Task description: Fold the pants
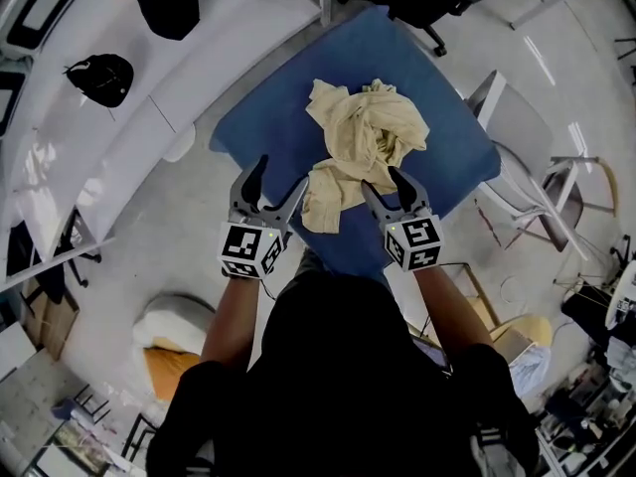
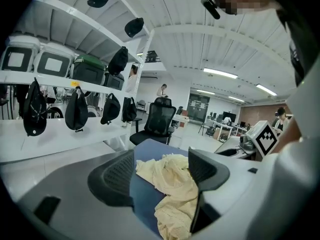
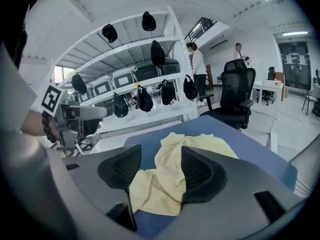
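1. Two sets of fingers stand wide apart, gripping nothing, as the left gripper (image 1: 281, 172) and right gripper (image 1: 379, 179) hover over a blue worktop (image 1: 268, 117).
2. Crumpled cream pants (image 1: 363, 132) lie heaped mid-worktop, near end between both grippers.

White shelves (image 2: 50, 79) hold black caps (image 2: 76, 109); an office chair (image 2: 157, 119) stands behind.

Left tongs (image 1: 280, 175) and right tongs (image 1: 383, 182) grey, black ribbed pads (image 2: 117, 176), white marker cubes (image 1: 248, 251); dark top (image 1: 338, 386), seemingly short-sleeved.
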`<state>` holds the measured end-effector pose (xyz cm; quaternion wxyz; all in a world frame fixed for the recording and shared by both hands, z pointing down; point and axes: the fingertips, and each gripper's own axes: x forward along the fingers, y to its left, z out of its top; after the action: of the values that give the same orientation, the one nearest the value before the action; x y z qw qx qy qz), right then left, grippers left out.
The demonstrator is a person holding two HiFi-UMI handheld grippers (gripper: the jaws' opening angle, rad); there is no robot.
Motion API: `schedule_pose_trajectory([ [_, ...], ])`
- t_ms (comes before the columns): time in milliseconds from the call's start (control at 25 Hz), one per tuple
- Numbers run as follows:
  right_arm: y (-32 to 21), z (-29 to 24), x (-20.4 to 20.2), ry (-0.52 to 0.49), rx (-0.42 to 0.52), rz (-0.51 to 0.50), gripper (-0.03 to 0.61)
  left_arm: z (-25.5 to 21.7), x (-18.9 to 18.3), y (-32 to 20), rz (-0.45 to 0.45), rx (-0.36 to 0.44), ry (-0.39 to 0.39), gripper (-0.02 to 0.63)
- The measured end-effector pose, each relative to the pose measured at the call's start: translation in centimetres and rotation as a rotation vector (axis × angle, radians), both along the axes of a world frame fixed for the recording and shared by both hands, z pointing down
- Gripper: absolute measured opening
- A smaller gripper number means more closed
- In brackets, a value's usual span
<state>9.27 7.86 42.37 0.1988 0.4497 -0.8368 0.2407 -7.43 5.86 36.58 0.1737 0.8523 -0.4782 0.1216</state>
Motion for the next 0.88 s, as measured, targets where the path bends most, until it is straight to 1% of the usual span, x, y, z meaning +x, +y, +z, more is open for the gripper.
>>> schedule_pose_trajectory([
  [200,-1.3,3.0,-0.6,0.026,-0.046,-0.037,0.250,2.2,1.3,-0.5,0.004,-0.039,-0.006,0.345],
  [400,-2.7,6.3,-0.7,0.086,-0.090,-0.045,0.258,3.5,1.7,-0.3,-0.003,-0.074,-0.001,0.345],
  [480,-3.5,7.6,-0.5,0.099,-0.110,-0.034,0.261,3.8,1.6,-0.1,-0.013,-0.085,-0.001,0.345],
  [600,-4.3,9.3,-0.8,0.081,-0.158,-0.017,0.275,4.1,1.1,0.4,-0.026,-0.100,-0.012,0.345],
  [760,-4.4,10.5,-2.3,0.096,-0.174,-0.033,0.273,4.5,0.1,1.3,-0.035,-0.121,-0.027,0.345],
  [800,-4.2,10.7,-2.6,0.109,-0.179,-0.033,0.268,4.6,-0.1,1.4,-0.036,-0.124,-0.030,0.345],
  [840,-4.1,11.0,-2.8,0.126,-0.184,-0.025,0.245,4.6,-0.3,1.4,-0.037,-0.127,-0.031,0.345],
  [880,-4.0,11.1,-2.7,0.145,-0.188,-0.009,0.201,4.6,-0.5,1.4,-0.037,-0.128,-0.031,0.345],
])
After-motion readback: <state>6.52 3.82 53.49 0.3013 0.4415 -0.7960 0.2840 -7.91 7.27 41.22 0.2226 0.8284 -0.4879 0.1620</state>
